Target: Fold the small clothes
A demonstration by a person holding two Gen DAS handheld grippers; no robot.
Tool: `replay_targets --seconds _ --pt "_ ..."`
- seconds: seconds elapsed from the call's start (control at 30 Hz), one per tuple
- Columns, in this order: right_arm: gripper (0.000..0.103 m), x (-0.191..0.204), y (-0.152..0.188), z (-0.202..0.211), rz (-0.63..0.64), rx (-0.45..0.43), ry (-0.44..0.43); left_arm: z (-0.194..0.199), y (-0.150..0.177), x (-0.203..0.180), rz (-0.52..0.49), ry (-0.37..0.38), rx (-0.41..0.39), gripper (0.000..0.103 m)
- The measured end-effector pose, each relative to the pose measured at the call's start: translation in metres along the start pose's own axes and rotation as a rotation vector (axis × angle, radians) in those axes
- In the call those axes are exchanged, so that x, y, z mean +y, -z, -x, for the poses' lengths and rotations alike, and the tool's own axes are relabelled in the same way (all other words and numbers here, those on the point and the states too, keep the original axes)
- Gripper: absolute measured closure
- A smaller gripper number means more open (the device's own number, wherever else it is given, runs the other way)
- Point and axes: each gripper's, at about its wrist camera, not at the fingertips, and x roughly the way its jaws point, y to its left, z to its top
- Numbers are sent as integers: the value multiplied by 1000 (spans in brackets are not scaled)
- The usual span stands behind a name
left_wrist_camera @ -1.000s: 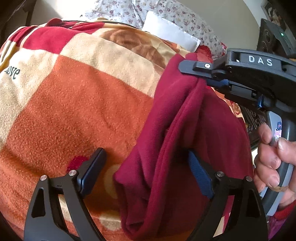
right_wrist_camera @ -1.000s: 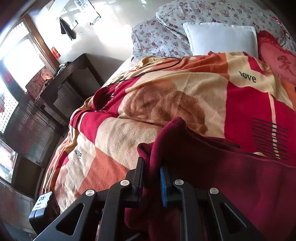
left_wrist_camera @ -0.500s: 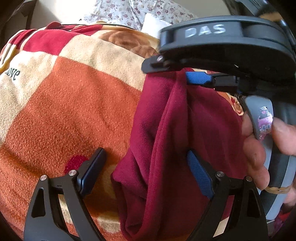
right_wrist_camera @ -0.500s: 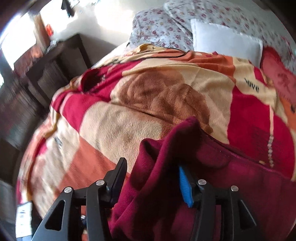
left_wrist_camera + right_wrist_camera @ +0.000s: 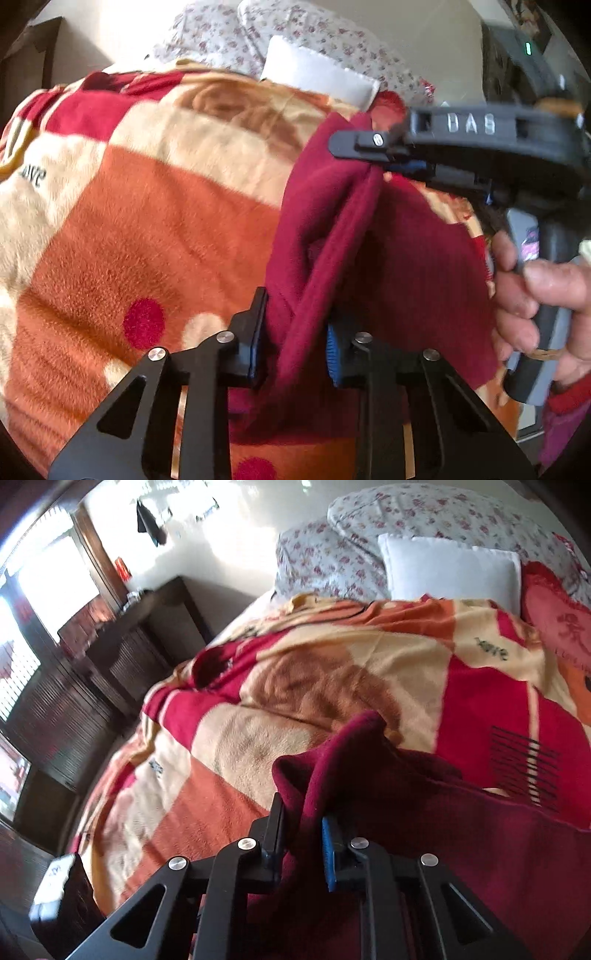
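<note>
A dark red fleece garment (image 5: 388, 258) hangs bunched over the checked blanket (image 5: 147, 221). My left gripper (image 5: 295, 332) is shut on a thick fold of it near its lower edge. My right gripper (image 5: 373, 162) shows at the upper right of the left wrist view, held by a hand, and pinches the garment's top edge. In the right wrist view the right gripper (image 5: 303, 830) is shut on a fold of the garment (image 5: 424, 830), which spreads to the right over the blanket (image 5: 295, 686).
White pillow (image 5: 450, 568) and floral pillows (image 5: 332, 550) lie at the head of the bed. A red embroidered cushion (image 5: 561, 627) lies at the far right. Dark wooden furniture (image 5: 110, 664) stands along the bed's left side. A dark unit (image 5: 524, 55) stands at the upper right.
My left gripper has closed from wide open onto the garment's fold. My right gripper opened half a second ago and has shut again on the top edge, and has drawn back to the right.
</note>
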Motion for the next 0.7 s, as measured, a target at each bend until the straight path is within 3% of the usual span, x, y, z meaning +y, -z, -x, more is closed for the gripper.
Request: replay_targets --seconds 0.13,0.37,0.5,0.57,0.7 --pt "88 -19 0 40 -35 -56 -23 21 -11 -29 -28 48 -20 80" --pt "90 -70 7 112 -94 -176 -15 35 -16 -115 -184 139 -31 81" --pt "91 -109 18 153 -142 -246 37 9 -14 -166 -265 188 -1 82" --pt "99 -127 24 168 -159 -267 70 -5 -8 -188 -290 194 22 82" --pt "100 -175 48 185 -246 -276 100 -51 11 -219 -306 238 110 86"
